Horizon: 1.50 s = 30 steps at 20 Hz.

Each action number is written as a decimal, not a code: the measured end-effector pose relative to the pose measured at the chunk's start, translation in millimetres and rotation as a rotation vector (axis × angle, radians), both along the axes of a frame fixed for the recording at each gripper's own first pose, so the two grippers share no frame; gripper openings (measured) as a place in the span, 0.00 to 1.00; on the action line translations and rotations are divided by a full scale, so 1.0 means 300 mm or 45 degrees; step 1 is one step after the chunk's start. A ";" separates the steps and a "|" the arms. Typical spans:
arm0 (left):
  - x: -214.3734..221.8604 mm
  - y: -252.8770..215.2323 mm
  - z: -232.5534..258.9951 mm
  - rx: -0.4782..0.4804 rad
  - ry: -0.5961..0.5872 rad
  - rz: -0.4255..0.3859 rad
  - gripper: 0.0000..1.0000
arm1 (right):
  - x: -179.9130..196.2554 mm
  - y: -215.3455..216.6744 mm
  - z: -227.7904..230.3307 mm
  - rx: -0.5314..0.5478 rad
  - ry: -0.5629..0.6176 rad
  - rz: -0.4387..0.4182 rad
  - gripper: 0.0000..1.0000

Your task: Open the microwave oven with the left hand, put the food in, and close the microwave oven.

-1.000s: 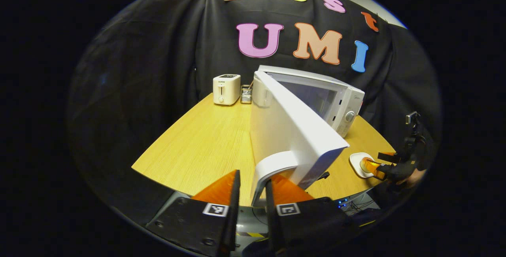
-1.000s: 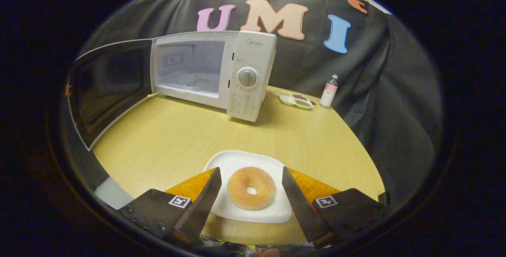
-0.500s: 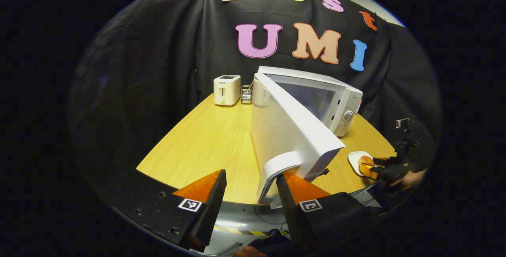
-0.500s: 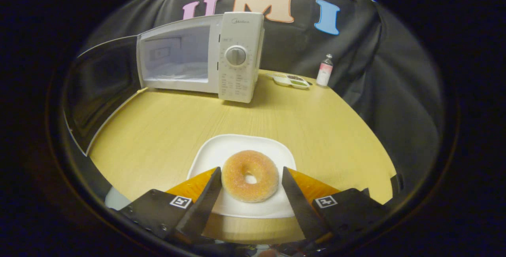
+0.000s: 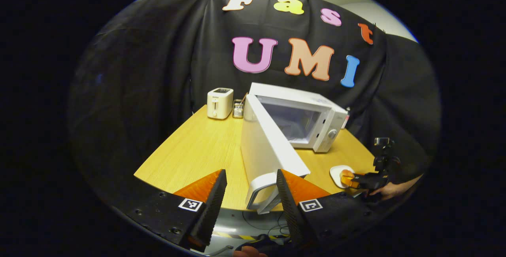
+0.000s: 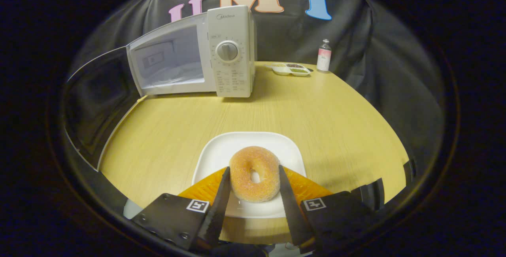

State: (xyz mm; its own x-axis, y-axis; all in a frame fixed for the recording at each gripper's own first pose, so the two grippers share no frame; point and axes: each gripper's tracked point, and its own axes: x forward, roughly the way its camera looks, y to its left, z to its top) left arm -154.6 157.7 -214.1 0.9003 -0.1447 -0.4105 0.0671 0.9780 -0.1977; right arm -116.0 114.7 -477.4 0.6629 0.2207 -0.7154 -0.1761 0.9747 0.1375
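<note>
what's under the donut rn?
The donut sits on a white square plate, which rests on the wooden table. The right gripper has both fingers against the donut's sides. The plate's middle is covered by the donut.

Your microwave (image 6: pixel 197 53) stands far on the table (image 6: pixel 316 122), its door (image 6: pixel 95 102) swung out left. Nearer you, the plate (image 6: pixel 221 150) carries the doughnut (image 6: pixel 254 174). Far right sit a tray (image 6: pixel 288 69) and bottle (image 6: pixel 323 55).

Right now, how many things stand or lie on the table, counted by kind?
Microwave: 1
Toaster: 1
Plate: 1
Doughnut: 1
Bottle: 1
Divided tray: 1
Small rack beside the toaster: 1
Total: 7
</note>
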 end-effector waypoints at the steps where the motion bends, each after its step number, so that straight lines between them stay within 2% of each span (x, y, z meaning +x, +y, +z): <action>1: 0.016 0.000 0.042 -0.016 -0.042 0.006 0.74 | 0.004 0.000 0.000 -0.001 0.009 -0.001 0.65; 3: 0.043 0.008 0.108 -0.020 -0.111 0.028 0.74 | 0.004 0.010 0.010 -0.003 0.013 0.009 0.65; 4: 0.052 0.013 0.147 -0.008 -0.153 0.037 0.75 | 0.006 0.023 0.022 0.012 0.012 0.015 0.70; 5: 0.062 0.018 0.199 0.010 -0.225 0.049 0.72 | 0.008 0.041 0.033 0.029 0.006 0.020 0.70; 7: 0.105 0.034 0.323 0.030 -0.448 0.111 0.86 | 0.007 0.100 0.070 0.089 0.005 0.031 0.71; 8: 0.127 0.046 0.368 0.050 -0.488 0.139 0.89 | 0.016 0.139 0.098 0.128 -0.002 0.035 0.65; 9: 0.128 0.060 0.386 0.077 -0.501 0.157 0.87 | 0.023 0.176 0.123 0.165 -0.009 0.037 0.65; 10: 0.133 0.074 0.392 0.113 -0.523 0.178 0.92 | 0.040 0.219 0.147 0.211 -0.009 0.036 0.65; 11: 0.147 0.085 0.405 0.138 -0.538 0.202 0.93 | 0.057 0.268 0.169 0.264 -0.003 0.037 0.71; 12: 0.155 0.085 0.409 0.142 -0.536 0.221 0.88 | 0.083 0.314 0.197 0.314 -0.006 0.029 0.70; 13: 0.163 0.081 0.410 0.136 -0.528 0.242 0.92 | 0.108 0.363 0.228 0.366 -0.011 0.020 0.65; 15: 0.165 0.074 0.418 0.120 -0.527 0.265 0.92 | 0.171 0.448 0.281 0.478 -0.009 -0.012 0.65; 16: 0.163 0.084 0.429 0.128 -0.534 0.278 0.92 | 0.204 0.489 0.299 0.533 0.006 -0.038 0.70; 18: 0.150 0.121 0.444 0.187 -0.545 0.324 0.93 | 0.267 0.572 0.325 0.636 0.034 -0.094 0.71; 21: 0.122 0.189 0.510 0.357 -0.612 0.399 0.94 | 0.344 0.685 0.371 0.789 0.055 -0.182 0.70; 22: 0.115 0.191 0.526 0.393 -0.625 0.405 0.94 | 0.372 0.721 0.378 0.836 0.066 -0.217 0.65; 24: 0.102 0.177 0.517 0.404 -0.599 0.414 0.96 | 0.422 0.794 0.380 0.929 0.110 -0.285 0.64; 27: 0.076 0.169 0.488 0.376 -0.545 0.455 0.96 | 0.493 0.867 0.384 1.024 0.148 -0.398 0.64; 30: 0.046 0.181 0.481 0.397 -0.520 0.494 0.96 | 0.552 0.915 0.346 1.048 0.173 -0.494 0.63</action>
